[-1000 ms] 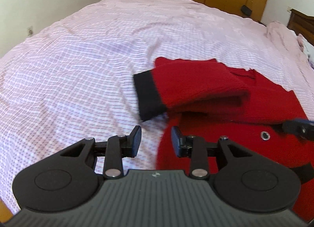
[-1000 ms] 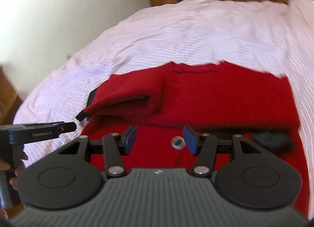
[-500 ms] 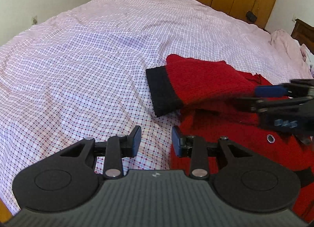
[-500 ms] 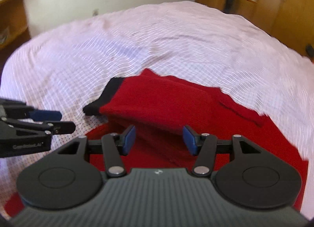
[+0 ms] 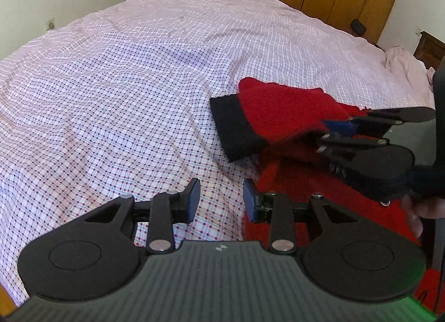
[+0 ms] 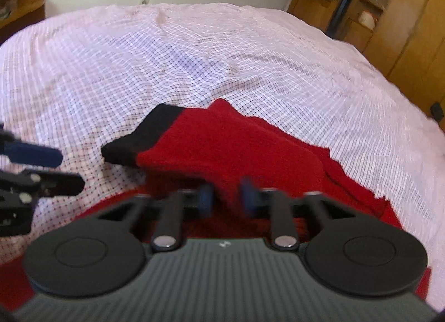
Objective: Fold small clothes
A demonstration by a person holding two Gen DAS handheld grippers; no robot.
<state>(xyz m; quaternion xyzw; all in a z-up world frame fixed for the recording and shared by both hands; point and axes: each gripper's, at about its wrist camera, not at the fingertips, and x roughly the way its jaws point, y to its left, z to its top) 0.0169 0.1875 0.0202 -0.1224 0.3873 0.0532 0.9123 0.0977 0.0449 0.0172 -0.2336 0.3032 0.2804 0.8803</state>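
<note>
Red sweater (image 5: 281,116) sleeve lies crosswise, black cuff (image 5: 233,130) leftward; right hand-held gripper (image 6: 226,197) closing on it; left hand-held gripper (image 5: 221,199) spread, empty.

The right gripper (image 6: 225,199) swings in across the red sweater (image 6: 230,144) and its jaws have just been closing, a fold of the red sleeve now caught between the blue pads (image 6: 206,198). From the left wrist camera, that right gripper (image 5: 331,134) now sits at the sleeve's near edge, right of the left gripper (image 5: 221,199) fingers, closer than a second ago.
</note>
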